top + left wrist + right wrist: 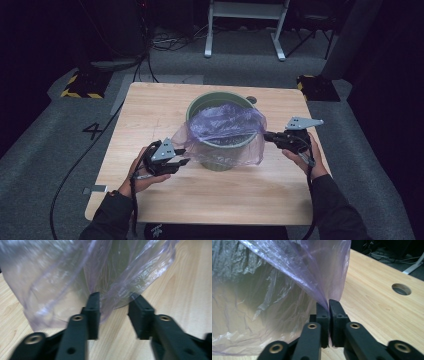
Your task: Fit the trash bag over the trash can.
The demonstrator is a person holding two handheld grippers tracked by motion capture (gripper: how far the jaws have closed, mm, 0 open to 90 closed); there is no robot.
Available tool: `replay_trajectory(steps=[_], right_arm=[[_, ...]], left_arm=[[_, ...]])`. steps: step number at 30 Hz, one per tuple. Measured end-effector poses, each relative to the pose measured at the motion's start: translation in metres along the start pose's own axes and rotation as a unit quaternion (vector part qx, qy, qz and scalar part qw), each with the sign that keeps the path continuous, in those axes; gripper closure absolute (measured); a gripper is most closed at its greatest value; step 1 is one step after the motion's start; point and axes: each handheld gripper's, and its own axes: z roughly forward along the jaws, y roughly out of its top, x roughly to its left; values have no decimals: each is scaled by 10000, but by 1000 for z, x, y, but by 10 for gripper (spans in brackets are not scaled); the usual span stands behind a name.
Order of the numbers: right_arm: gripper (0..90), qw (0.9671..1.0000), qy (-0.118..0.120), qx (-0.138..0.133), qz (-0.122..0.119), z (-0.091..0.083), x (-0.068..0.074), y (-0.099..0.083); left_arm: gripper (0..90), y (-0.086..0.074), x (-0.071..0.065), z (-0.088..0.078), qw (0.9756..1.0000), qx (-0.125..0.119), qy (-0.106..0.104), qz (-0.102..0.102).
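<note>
At bin rim (192, 107): bag edge (322, 298) pinched, R side.

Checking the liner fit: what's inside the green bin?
A purple bag lines the green bin, its film draped over the rim and down the sides. The crumpled film hides the bin's bottom.

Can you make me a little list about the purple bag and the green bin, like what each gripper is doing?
work: fitting a liner into a bin
bin: green, upright on the wooden table
bag: thin purple plastic, draped over the bin's rim and down its sides
left gripper: jaws apart, bag edge hanging between them, not pinched
right gripper: jaws shut on the bag's edge
table hole: round, beyond the bin
</note>
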Motion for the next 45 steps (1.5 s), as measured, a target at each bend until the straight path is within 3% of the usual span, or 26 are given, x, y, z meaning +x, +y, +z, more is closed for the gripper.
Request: replay_trajectory(steps=[5,6,9,11,14,15,19,22,27,31,36,37,42,45], right_arm=[[714,9996,-112,-270,-64,-12,2,3],[697,9995,-141,-289,-79,-14,2,4],[532,9989,-248,-369,-171,-20,3,7],[421,9984,-312,-408,-249,-24,4,9],[340,9967,-507,-461,-427,-30,8,13],[343,9963,-545,-488,-462,-31,9,15],[401,9939,-607,-609,-686,-37,12,25],[547,9921,-659,-719,-792,-38,12,29],[751,9912,-691,-742,-852,-35,8,34],[837,9904,-681,-851,-854,-36,7,36],[890,9897,-627,-881,-939,-35,8,47],[891,9897,-642,-860,-945,-34,9,50],[896,9909,-612,-757,-929,-27,5,63],[896,9920,-598,-750,-814,-22,1,68]], left_arm=[[208,1,-4,-27,9984,-494,62,-286],[189,2,-5,-35,9976,-615,28,-327],[166,4,-5,-52,9943,-963,106,-442],[164,8,-3,-59,9931,-1039,273,-473],[164,19,3,-62,9920,-1026,589,-445],[170,24,6,-61,9917,-947,762,-428],[168,31,20,-62,9916,-982,567,-623],[186,31,26,-64,9912,-953,669,-630],[201,37,36,-64,9876,-982,1043,-648],[199,40,45,-57,9894,-866,920,-721],[214,53,44,-44,9942,-750,676,-358],[237,57,43,-41,9943,-720,739,-286],[522,70,50,-28,9954,-520,803,-67],[665,76,53,-23,9943,-553,911,65]])
